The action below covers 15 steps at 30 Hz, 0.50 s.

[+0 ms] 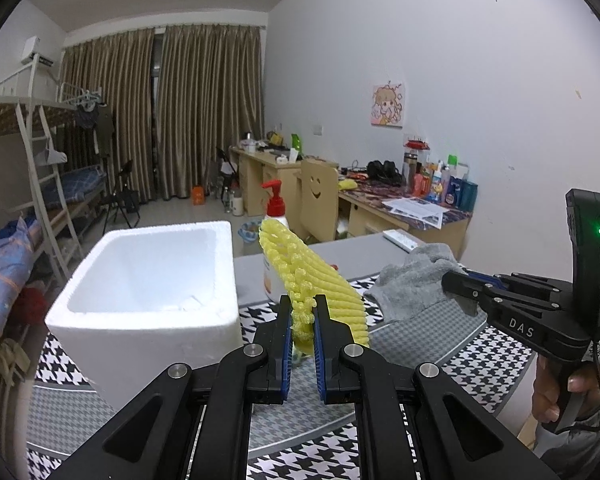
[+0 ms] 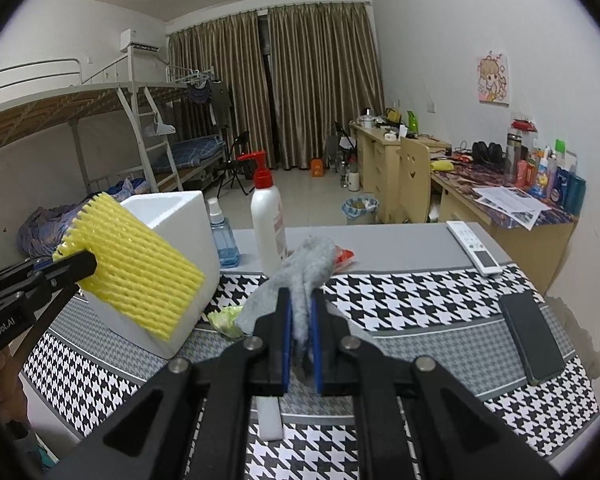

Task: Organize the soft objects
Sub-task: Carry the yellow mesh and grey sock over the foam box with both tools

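holding one soft thing in each hand, the person has both pieces lifted off the surface (image 2: 400,248) at once, which looks like a way to carry them to the same place together. the left tongs (image 1: 302,312) are clamped on a yellow foam net sleeve (image 1: 300,264), pinched at its crumpled lower end so that the rest fans upward and stands free; in the right wrist view the sleeve hangs just in front of the white foam box (image 1: 148,280), overlapping its near corner. the right tongs (image 2: 301,316) are closed on a grey cloth (image 2: 300,276), gripped near one bunched edge so the loose bulk sticks up and forward past the blue pads. the box sits open-topped on the houndstooth mat (image 2: 400,300) to the left, and seems the likely bin for both items, since the sleeve is already beside its rim. behind it stand a white pump bottle (image 2: 266,216) with a red head and a small blue spray bottle (image 2: 222,236), close enough that a wide swing could tip them. a crumpled green scrap (image 2: 226,320) lies on the mat near the box's foot, possibly another soft piece yet to be gathered. a remote (image 2: 474,248) and a dark phone (image 2: 532,340) lie well apart on the right, out of the path.
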{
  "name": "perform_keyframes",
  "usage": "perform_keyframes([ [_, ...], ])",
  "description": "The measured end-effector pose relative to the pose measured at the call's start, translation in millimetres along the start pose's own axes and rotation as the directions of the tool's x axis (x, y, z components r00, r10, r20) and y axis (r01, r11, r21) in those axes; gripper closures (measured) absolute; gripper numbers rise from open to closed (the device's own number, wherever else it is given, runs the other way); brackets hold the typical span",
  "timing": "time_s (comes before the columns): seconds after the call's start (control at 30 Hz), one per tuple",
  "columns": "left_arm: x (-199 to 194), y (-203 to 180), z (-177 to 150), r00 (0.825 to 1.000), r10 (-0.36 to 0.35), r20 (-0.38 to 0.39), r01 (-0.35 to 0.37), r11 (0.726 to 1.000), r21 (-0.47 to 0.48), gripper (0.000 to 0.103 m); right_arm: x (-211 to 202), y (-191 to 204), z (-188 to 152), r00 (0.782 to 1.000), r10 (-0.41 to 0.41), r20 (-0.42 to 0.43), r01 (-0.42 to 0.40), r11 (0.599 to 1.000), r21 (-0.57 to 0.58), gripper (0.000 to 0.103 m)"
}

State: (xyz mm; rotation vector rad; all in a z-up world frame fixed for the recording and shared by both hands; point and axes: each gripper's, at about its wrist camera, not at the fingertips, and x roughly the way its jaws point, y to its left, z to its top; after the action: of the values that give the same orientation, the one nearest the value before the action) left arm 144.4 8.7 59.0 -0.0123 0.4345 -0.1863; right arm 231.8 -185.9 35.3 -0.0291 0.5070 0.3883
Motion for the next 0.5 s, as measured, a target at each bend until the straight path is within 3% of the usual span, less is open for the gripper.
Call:
perform_keyframes([
  [0.5, -5.2, 9.4, 20.4, 0.998, 0.037, 0.045, -0.037, 0.999, 0.003, 0.093, 1.3, 11.4, 16.5, 0.999, 0.015, 0.029, -0.015, 1.0, -0.012, 0.092],
])
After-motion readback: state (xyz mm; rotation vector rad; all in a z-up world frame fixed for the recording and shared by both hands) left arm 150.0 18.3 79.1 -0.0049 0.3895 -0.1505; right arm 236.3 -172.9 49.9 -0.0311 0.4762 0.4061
